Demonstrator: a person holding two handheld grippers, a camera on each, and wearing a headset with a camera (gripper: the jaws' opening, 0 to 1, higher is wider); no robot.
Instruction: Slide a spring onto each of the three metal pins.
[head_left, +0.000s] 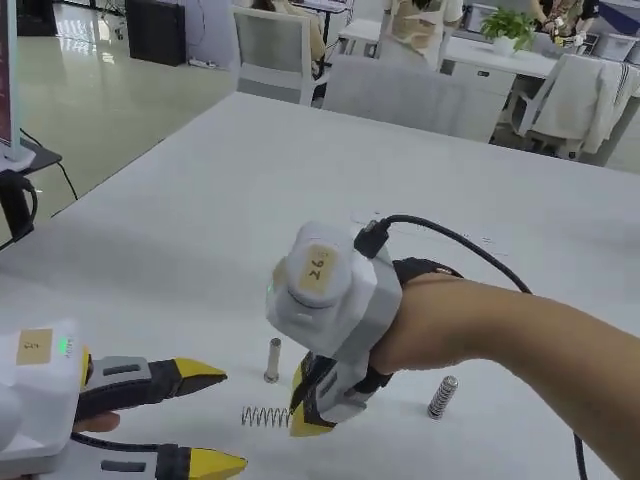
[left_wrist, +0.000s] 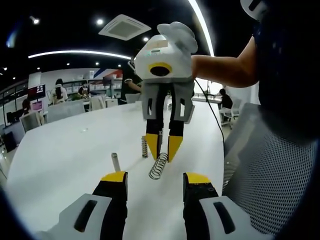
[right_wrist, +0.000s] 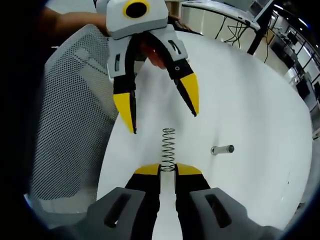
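My right tongs (right_wrist: 168, 169) are pressed together on one end of a spring (right_wrist: 168, 144), which lies on the table (head_left: 300, 180) just beside the bare pin (head_left: 272, 360). My left tongs (head_left: 222, 420) are spread and hold nothing; they face the spring's free end. I judge this to be the second spring, because another pin (head_left: 442, 397) on the right already wears one. Next I must lift the spring, stand it upright and line its open end over the bare pin's top. A third pin I cannot find. If the spring rests flat along all its length is hard to tell.
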